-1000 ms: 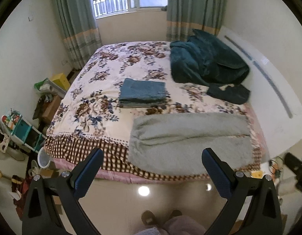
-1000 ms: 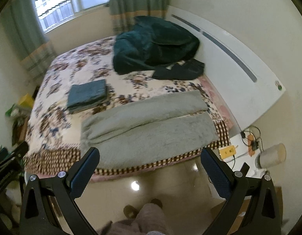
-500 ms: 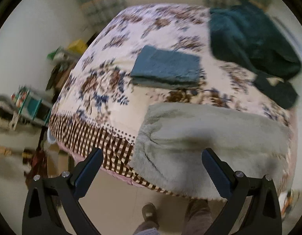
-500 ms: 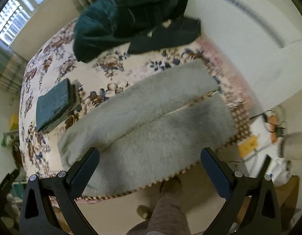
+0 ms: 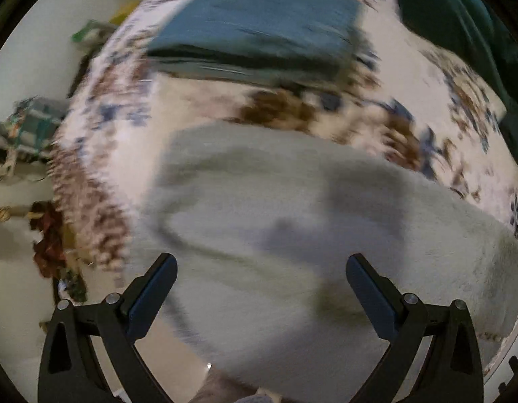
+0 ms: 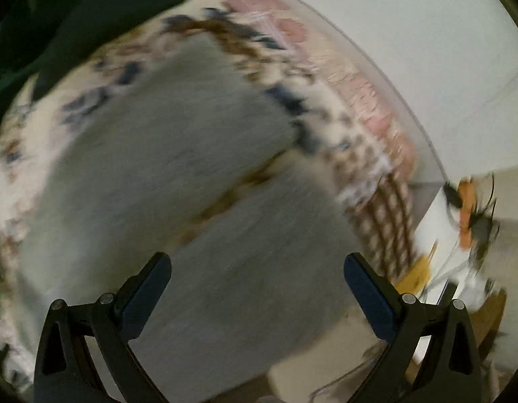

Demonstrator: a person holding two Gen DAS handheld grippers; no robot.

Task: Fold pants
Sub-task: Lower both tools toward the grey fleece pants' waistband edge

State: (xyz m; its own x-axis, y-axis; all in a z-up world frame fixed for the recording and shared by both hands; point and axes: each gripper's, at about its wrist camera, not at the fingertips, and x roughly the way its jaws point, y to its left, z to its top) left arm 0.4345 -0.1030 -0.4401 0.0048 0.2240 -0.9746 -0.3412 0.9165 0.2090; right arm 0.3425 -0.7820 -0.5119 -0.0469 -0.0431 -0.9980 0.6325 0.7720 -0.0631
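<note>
Grey fleece pants (image 5: 292, 221) lie flat on the floral bed near its front edge, waist end to the left. In the right wrist view the two legs (image 6: 178, 154) lie side by side with a seam of bedsheet between them. My left gripper (image 5: 260, 288) is open and empty, just above the waist end. My right gripper (image 6: 257, 287) is open and empty, above the leg ends near the bed's right corner. Both views are motion-blurred.
A folded blue garment (image 5: 259, 33) lies behind the pants. A dark teal blanket (image 5: 460, 16) is heaped at the back right. The white headboard (image 6: 410, 33) is at the right. A power strip and cables (image 6: 470, 208) lie on the floor beside the bed.
Both grippers have dropped quickly from a high view of the whole bed to close above the grey pants. Both stay open.
</note>
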